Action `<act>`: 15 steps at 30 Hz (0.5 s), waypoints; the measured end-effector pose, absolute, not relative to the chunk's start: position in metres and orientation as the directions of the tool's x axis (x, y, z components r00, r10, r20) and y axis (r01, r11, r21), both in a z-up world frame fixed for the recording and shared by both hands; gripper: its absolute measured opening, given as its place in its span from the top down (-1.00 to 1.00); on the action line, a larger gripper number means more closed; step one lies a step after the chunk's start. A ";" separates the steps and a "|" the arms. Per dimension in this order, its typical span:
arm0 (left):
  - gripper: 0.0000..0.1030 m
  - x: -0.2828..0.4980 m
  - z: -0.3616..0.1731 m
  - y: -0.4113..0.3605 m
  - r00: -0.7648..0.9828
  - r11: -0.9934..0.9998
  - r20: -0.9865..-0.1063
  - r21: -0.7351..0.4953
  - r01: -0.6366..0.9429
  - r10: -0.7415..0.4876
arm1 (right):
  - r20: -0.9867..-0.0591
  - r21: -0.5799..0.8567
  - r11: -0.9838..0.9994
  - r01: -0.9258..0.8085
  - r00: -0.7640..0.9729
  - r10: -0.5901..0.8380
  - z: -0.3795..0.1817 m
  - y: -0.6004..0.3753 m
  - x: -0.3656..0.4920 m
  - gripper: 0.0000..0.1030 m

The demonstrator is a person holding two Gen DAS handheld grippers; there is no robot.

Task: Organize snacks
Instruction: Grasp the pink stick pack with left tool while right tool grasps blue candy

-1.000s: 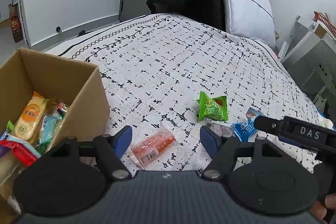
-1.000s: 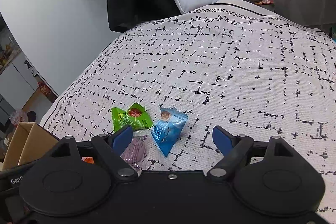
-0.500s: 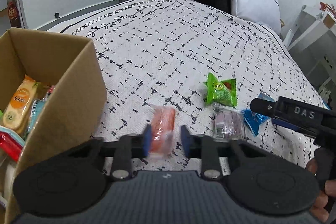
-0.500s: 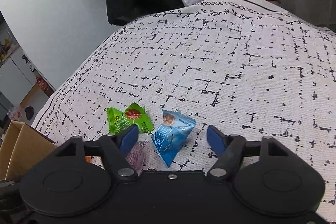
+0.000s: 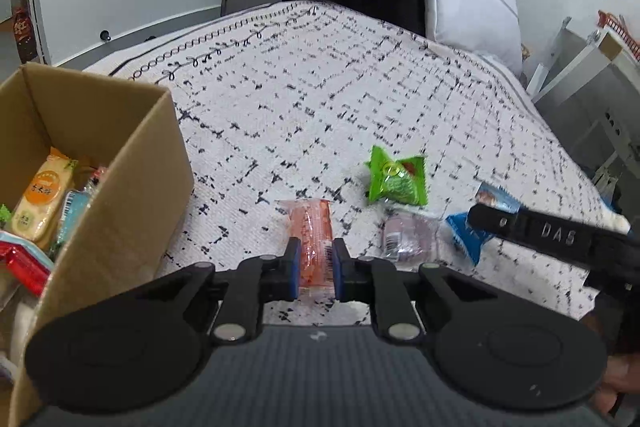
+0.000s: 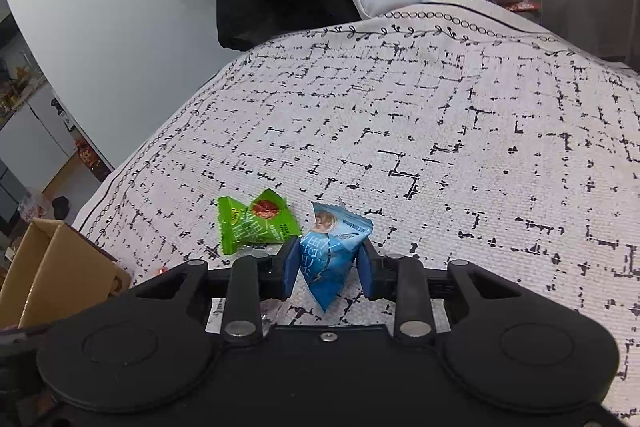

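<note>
1. snacks are being gathered two at a time off a bed (image 5: pixel 360 99) into a cardboard box (image 5: pixel 132 195) that sits to the left of the left hand-held gripper (image 5: pixel 314 267).
2. left hand-held gripper is pinching an orange-pink packet (image 5: pixel 312 231); its blue pads press both long sides, near the packet's close end, with the far end lying forward of the fingertips.
3. right hand-held gripper (image 6: pixel 328 265) has just been closing, and its pads now squeeze a blue pouch (image 6: pixel 332 251) between them, the pouch's pointed tip hanging below the pads.
4. to do this step well, my judgement is that each grip should be confirmed before lifting, then raised straight up so the slick film does not slide out; the left packet is held off-centre and may droop or swing.
5. clearing the near wall of the box before opening matters, since the box already holds several packs.
6. a green pouch (image 6: pixel 256 223) lies just ahead-left of the right hand-held gripper, and a clear-wrapped purplish snack (image 5: pixel 408 235) lies just right of the left one; both are untouched.
7. materials: glossy crinkled film on the pillow-shaped pouches, a translucent wrapper on the slim oblong packet, stiff matte cardboard, and a soft woven bed cover with black dashes that gives under pressure.
</note>
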State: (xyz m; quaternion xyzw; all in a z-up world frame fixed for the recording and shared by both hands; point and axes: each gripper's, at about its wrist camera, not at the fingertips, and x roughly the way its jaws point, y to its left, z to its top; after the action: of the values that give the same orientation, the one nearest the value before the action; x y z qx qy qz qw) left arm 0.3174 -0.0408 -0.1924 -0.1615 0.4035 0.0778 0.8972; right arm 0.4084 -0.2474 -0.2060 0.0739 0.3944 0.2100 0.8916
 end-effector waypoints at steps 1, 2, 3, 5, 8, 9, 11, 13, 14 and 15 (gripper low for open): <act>0.71 0.316 -0.189 -0.041 0.668 0.934 -0.744 -0.232 -0.271 0.009 | -0.670 0.300 0.899 -0.318 0.601 0.436 -0.204 -0.248 0.406 0.42; 0.71 0.315 -0.186 -0.041 0.674 0.933 -0.739 -0.237 -0.271 0.008 | -0.666 0.300 0.898 -0.322 0.602 0.439 -0.203 -0.248 0.403 0.42; 0.71 0.313 -0.182 -0.041 0.680 0.931 -0.734 -0.244 -0.271 0.005 | -0.662 0.299 0.896 -0.328 0.605 0.442 -0.200 -0.248 0.400 0.42; 0.71 0.308 -0.174 -0.041 0.691 0.927 -0.723 -0.259 -0.272 0.001 | -0.650 0.301 0.891 -0.340 0.611 0.453 -0.195 -0.249 0.392 0.42; 0.71 0.300 -0.160 -0.040 0.708 0.921 -0.706 -0.281 -0.270 -0.008 | -0.632 0.310 0.883 -0.353 0.617 0.469 -0.187 -0.251 0.382 0.43; 0.71 0.299 -0.156 -0.040 0.711 0.919 -0.703 -0.287 -0.270 -0.010 | -0.627 0.313 0.881 -0.356 0.619 0.473 -0.184 -0.251 0.378 0.43; 0.71 0.293 -0.147 -0.039 0.719 0.914 -0.694 -0.300 -0.272 -0.014 | -0.619 0.318 0.878 -0.357 0.624 0.478 -0.178 -0.253 0.372 0.43; 0.71 0.287 -0.138 -0.037 0.724 0.911 -0.690 -0.306 -0.277 -0.012 | -0.612 0.320 0.877 -0.359 0.628 0.480 -0.172 -0.253 0.367 0.43; 0.71 0.285 -0.135 -0.036 0.725 0.910 -0.689 -0.306 -0.279 -0.010 | -0.609 0.320 0.876 -0.361 0.630 0.482 -0.169 -0.253 0.365 0.43; 0.71 0.282 -0.131 -0.035 0.726 0.909 -0.688 -0.308 -0.281 -0.009 | -0.604 0.318 0.875 -0.365 0.633 0.484 -0.166 -0.252 0.362 0.43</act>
State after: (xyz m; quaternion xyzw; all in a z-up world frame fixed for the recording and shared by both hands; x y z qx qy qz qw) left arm 0.2822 -0.0347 -0.1311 -0.1998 0.3628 0.0751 0.9071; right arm 0.3622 -0.2524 -0.1658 0.0831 0.3577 0.2360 0.8997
